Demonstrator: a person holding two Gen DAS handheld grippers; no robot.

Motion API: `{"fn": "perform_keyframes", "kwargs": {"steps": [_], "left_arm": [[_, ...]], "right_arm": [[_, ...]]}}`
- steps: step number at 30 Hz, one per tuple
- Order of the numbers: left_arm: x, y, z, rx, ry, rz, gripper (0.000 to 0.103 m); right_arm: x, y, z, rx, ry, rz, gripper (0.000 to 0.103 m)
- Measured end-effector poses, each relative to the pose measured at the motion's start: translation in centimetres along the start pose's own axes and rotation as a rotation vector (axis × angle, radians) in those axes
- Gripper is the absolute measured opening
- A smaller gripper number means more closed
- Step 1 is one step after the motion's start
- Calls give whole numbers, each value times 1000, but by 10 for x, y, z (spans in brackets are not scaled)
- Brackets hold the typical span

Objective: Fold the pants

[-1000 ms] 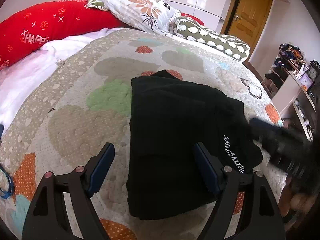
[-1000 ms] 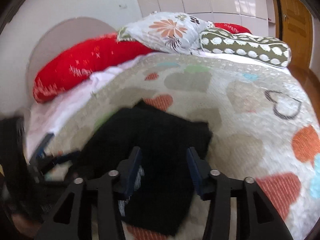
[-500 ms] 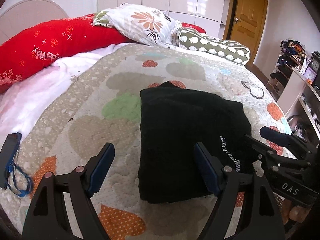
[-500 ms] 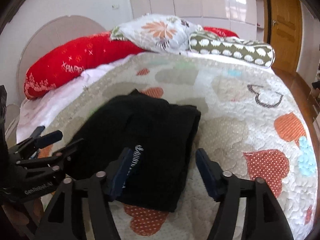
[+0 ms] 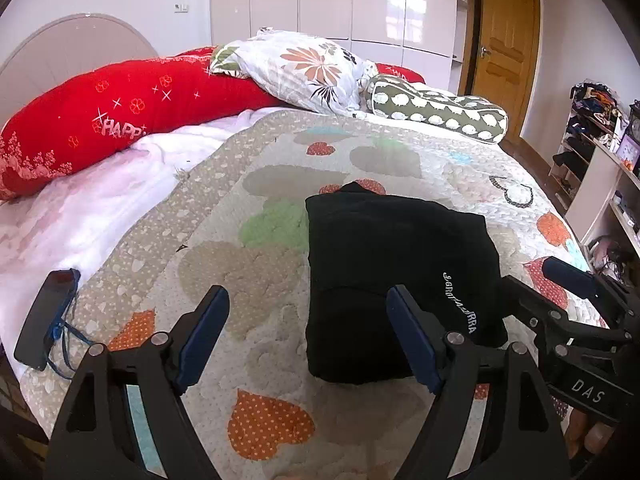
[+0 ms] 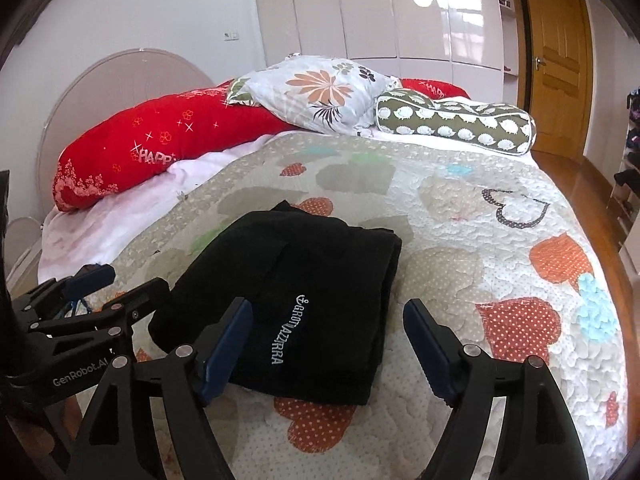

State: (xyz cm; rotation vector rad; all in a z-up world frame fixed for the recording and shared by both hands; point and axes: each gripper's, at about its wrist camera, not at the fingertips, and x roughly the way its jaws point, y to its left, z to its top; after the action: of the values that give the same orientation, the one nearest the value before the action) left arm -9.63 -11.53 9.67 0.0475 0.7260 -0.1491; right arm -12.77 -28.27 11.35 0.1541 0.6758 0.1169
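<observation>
The black pants [image 5: 384,264] lie folded into a compact rectangle on the heart-patterned quilt [image 5: 248,264], white lettering on top; they also show in the right wrist view [image 6: 304,288]. My left gripper [image 5: 308,328] is open and empty, held above the quilt near the pants' front left edge. My right gripper [image 6: 328,340] is open and empty, held above the pants' front edge. Each gripper appears at the side of the other's view: the right gripper [image 5: 560,300] and the left gripper [image 6: 120,288].
A red bolster [image 5: 120,120], a floral pillow [image 5: 304,68] and a green patterned bolster [image 5: 436,108] lie at the bed's head. A phone with a blue cord [image 5: 44,316] lies on the white sheet at left. Shelves [image 5: 596,168] and a wooden door [image 5: 504,32] stand to the right.
Both grippers have pulled back and up from the folded pants. The right gripper's jaws have opened wider. The pants lie still.
</observation>
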Motion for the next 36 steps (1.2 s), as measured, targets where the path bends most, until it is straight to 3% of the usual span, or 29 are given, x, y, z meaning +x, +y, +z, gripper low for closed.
{"fn": "perform_keyframes", "kwargs": {"steps": [13, 36], "left_arm": [[-18, -6, -3, 26, -42, 52, 83], [-44, -16, -3, 66, -84, 37, 83]], "right_arm": [[-11, -4, -7, 26, 5, 0, 83], [-29, -1, -14, 22, -18, -9, 85]]}}
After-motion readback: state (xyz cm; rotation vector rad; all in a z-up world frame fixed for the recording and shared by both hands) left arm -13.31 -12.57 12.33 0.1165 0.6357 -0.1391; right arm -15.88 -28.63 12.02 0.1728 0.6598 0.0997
